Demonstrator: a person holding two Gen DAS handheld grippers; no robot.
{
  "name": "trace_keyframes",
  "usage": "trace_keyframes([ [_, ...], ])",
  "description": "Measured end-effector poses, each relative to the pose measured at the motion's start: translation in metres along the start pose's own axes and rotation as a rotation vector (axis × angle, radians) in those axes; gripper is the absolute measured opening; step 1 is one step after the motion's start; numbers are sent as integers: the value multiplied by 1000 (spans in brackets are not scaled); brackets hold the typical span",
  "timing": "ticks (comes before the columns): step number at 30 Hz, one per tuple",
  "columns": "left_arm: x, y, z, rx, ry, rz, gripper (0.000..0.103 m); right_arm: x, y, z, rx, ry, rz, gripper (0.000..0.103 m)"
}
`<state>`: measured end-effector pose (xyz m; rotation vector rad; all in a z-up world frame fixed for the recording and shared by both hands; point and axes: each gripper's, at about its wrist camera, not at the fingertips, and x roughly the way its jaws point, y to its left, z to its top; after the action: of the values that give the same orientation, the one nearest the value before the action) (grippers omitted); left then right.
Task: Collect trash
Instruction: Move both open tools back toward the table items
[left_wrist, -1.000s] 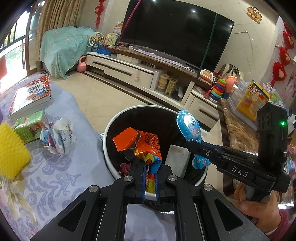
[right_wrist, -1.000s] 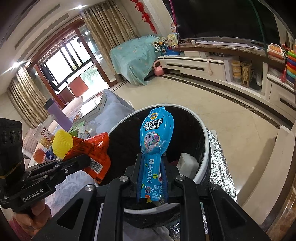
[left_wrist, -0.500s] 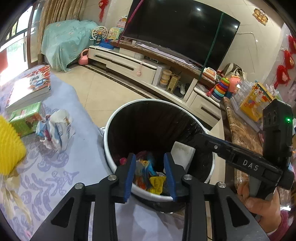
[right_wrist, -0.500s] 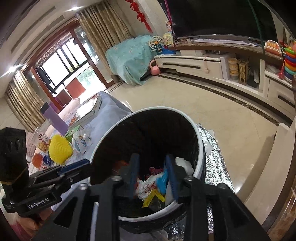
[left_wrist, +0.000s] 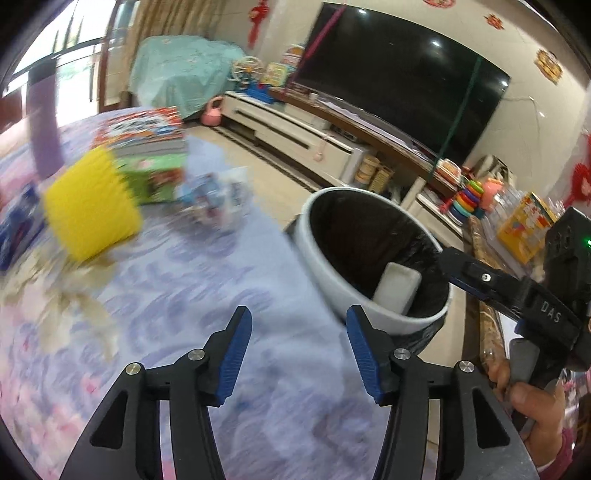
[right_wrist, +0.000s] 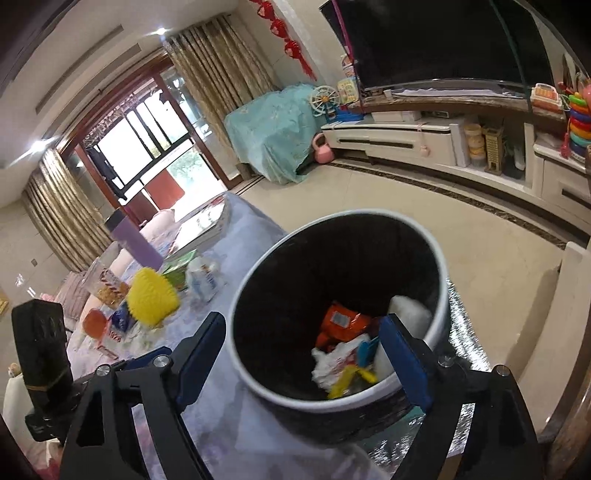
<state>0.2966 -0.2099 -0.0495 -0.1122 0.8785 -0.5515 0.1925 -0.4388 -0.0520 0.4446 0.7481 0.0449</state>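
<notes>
Left gripper (left_wrist: 297, 343), seen from its own wrist camera, stands with its blue-padded jaws spread wide and nothing between them, hanging over the lilac patterned tablecloth (left_wrist: 207, 280) near the table's edge. Just past that edge sits the trash bin (left_wrist: 325, 266), white-rimmed with a black liner, a white block (left_wrist: 397, 286) leaning against its inner wall. Farther along the cloth, blurred, lie a crumpled wrapper (left_wrist: 218, 201), a yellow ridged object (left_wrist: 90, 206) and a green box (left_wrist: 155, 177) under a stack of books (left_wrist: 146, 129); a purple bottle (left_wrist: 44, 125) stands toward the far left corner. The right gripper (left_wrist: 491, 282) reaches in from the right side, held in a hand (left_wrist: 535, 410); from this angle I cannot tell how far it is open.

From the right wrist camera, the right gripper (right_wrist: 303, 354) is wide open and empty, its jaws straddling the trash bin (right_wrist: 255, 288) from above. Inside the bin lie an orange packet (right_wrist: 341, 323), white crumpled paper (right_wrist: 330, 363) and blue and yellow scraps. On the tablecloth (right_wrist: 236, 417) left of the bin rest the crumpled wrapper (right_wrist: 203, 278), the yellow ridged object (right_wrist: 151, 295) and the purple bottle (right_wrist: 133, 242). The left gripper (right_wrist: 122, 365) shows at the lower left.
</notes>
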Motion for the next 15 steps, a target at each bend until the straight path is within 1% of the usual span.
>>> trace_keyframes([
  [7, -40, 39, -32, -81, -13, 61, 53, 8, 32, -19, -19, 37, 46, 88],
  [10, -57, 49, -47, -113, -16, 79, 54, 12, 49, -29, -38, 50, 64, 89],
  [15, -81, 66, -61, -153, -29, 113, 54, 19, 81, -40, -91, 71, 97, 89],
])
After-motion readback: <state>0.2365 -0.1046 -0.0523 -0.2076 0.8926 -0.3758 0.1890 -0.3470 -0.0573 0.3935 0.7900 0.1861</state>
